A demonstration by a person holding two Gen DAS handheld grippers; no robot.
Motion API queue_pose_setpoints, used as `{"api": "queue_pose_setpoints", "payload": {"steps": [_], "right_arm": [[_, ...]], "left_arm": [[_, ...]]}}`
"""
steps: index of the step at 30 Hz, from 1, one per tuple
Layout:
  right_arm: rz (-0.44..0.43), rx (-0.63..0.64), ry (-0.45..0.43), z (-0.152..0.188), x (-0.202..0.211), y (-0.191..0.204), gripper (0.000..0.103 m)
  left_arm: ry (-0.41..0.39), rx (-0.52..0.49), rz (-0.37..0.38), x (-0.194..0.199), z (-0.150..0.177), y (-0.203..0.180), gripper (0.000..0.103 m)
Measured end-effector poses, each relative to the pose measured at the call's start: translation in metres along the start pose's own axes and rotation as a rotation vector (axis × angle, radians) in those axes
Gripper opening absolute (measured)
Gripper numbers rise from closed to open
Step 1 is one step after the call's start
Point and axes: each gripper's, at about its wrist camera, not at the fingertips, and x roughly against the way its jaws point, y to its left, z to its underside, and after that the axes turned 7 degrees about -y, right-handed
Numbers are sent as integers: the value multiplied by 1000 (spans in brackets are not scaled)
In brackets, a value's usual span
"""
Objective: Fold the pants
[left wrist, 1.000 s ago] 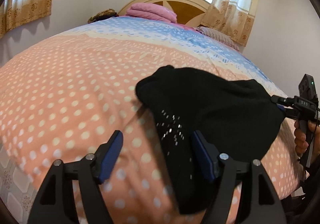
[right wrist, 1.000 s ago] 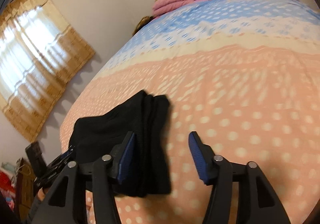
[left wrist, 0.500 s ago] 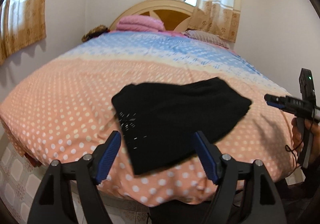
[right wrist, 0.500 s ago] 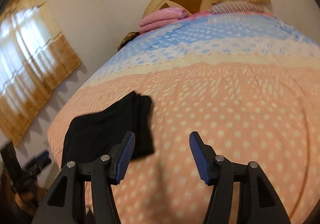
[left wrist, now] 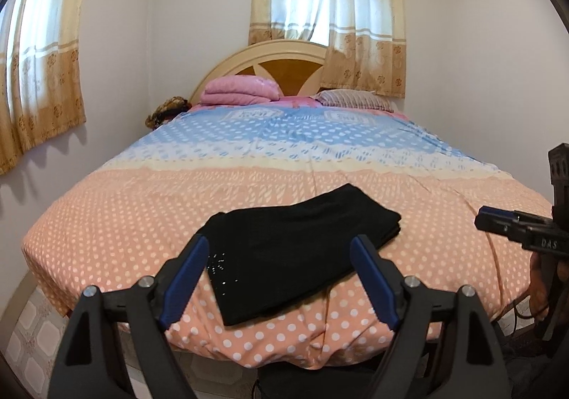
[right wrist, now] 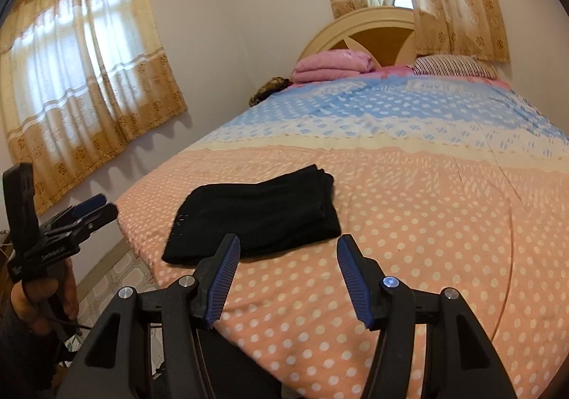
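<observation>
1. We are looking at the black pants (left wrist: pixel 295 249), which are lying folded into a compact rectangle on the peach polka-dot part of the bedspread (left wrist: pixel 142 214), near the foot edge of the bed and far from the headboard (left wrist: pixel 281 68).
2. We are holding the left gripper (left wrist: pixel 281 274) off the foot of the bed, short of the pants; its blue-padded fingers (left wrist: pixel 185 278) are standing wide apart and gripping nothing.
3. We are holding the right gripper (right wrist: pixel 284 274) off the same foot edge, to the right of the pants, its jaws also spread wide with nothing between them.
4. Neither gripper is touching the pants.
5. At the headboard end, a folded pink blanket (left wrist: pixel 238 89) and a striped pillow (left wrist: pixel 352 98) are resting side by side, well apart from the pants.
6. Patterned curtains (left wrist: pixel 327 8) are hanging above the headboard.
</observation>
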Motion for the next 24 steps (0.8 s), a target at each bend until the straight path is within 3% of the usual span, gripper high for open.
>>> {"api": "queue_pose_setpoints", "payload": {"steps": [24], "right_arm": [[2, 64, -42, 2, 19, 16, 60]], "left_arm": [[20, -10, 3, -6, 7, -7, 90]]}}
